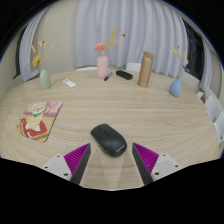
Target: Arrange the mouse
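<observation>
The black mouse [108,139] sits low in the middle of the frame.
It rests on the wooden table [150,110], just ahead of your gripper [113,158], whose fingers are spread wide and hold nothing.

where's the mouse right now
In the gripper view the black mouse lies on the wooden table, just ahead of the open gripper and slightly toward its left finger, untouched, with a pink vase far beyond it.

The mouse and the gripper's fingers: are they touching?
Apart. The gripper view shows the black mouse lying on the table between the open gripper's fingers, with table surface visible at either side.
</observation>
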{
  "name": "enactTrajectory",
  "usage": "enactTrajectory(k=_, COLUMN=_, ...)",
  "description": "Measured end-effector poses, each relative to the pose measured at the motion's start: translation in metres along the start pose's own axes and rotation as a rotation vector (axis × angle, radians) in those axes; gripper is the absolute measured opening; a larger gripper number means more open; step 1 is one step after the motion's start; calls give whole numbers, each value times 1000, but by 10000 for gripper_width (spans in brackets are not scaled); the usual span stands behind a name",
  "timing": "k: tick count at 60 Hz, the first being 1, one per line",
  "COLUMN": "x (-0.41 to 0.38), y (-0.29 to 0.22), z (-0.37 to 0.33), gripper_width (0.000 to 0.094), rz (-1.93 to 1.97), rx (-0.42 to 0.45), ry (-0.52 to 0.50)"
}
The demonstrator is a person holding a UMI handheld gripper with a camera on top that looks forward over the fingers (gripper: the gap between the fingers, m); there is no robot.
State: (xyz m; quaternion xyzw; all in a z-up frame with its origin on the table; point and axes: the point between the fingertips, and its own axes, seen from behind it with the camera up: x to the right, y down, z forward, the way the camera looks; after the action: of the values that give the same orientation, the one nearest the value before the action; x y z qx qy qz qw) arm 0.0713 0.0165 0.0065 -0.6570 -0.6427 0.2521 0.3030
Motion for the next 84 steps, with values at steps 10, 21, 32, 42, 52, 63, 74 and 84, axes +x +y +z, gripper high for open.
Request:
enactTrajectory(k=10, x=8, y=-9, z=31, gripper_width=860, rz=-3, rx=-11, ry=29)
enactTrajectory(k=21, x=17, y=-24, z=51, gripper_width=861, rz=4, rx=-2, ry=47)
enactTrajectory(k=32, x=33, y=-35, z=64, gripper_width=858, rz=21, rx=-2, ry=76)
enactTrajectory(k=42, x=37, y=-40, z=70, gripper_width=846, rz=27, rx=1, ry=81)
enactTrajectory(k=52, x=18, y=-36, z=72, gripper_width=468, rz=47, rx=-20, ry=13)
enactTrajectory(k=63, x=10, y=-42, z=66, gripper_width=335, rz=13, rx=-27, ry=21)
enactTrajectory(k=74, x=-53, y=-139, z=26, gripper_width=335, rz=33, rx=71, ry=-69)
enactTrajectory(k=84, x=-175, y=-223, z=-2, gripper_width=335, rz=28, rx=176, ry=-197)
